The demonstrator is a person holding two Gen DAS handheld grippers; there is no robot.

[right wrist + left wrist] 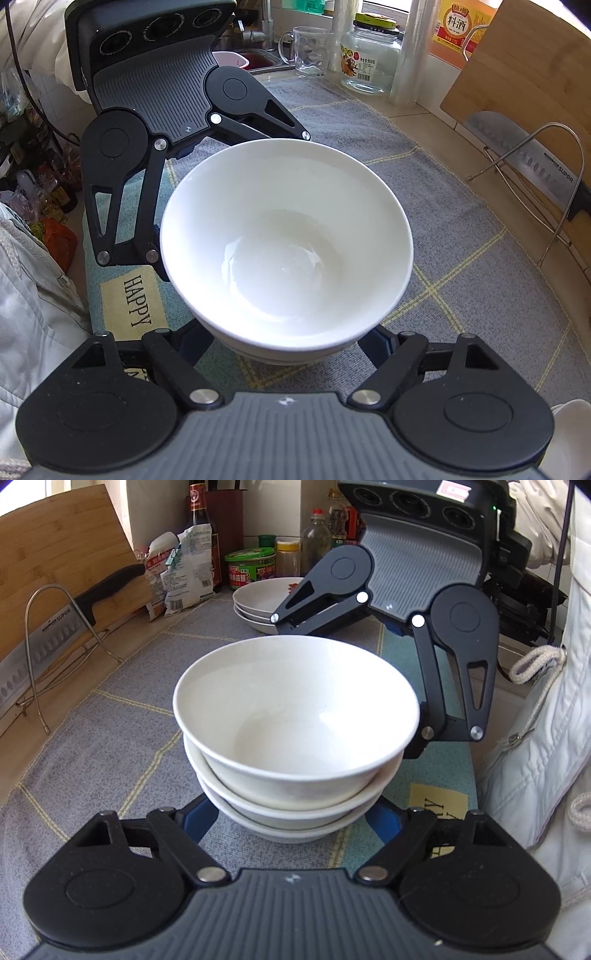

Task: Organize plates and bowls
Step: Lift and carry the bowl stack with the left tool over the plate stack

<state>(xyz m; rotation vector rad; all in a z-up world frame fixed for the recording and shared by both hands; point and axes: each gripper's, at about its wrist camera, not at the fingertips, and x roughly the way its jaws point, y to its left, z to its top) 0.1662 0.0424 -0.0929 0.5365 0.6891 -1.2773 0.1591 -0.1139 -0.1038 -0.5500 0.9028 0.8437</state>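
**Observer:** Where do the bowls sit?

**Me:** The stack of bowls is three deep, white, upright and nested. It stands on the grey checked mat on the bench, mid-mat. Both my claws are around it, from opposite sides.

**Observer:** State of the left claw?

**Me:** My left claw is partly open. Its blue fingertips flank the lower bowls, one on each side. The tips run in under the rims, so I cannot tell whether the pads press.

**Observer:** And the right?

**Me:** Much the same. My right claw is partly open and straddles the foot of the stack from the far side. Its tips are hidden beneath the top bowl, so I cannot tell whether it grips.

**Observer:** Any plates?

**Me:** Two shallow plates are stacked at the mat's far end. They sit behind the right claw's frame, well apart from the bowls.

**Observer:** Surroundings?

**Me:** A cleaver rests in a wire rack against a wooden cutting board. A glass jar and a glass mug stand beyond the mat.
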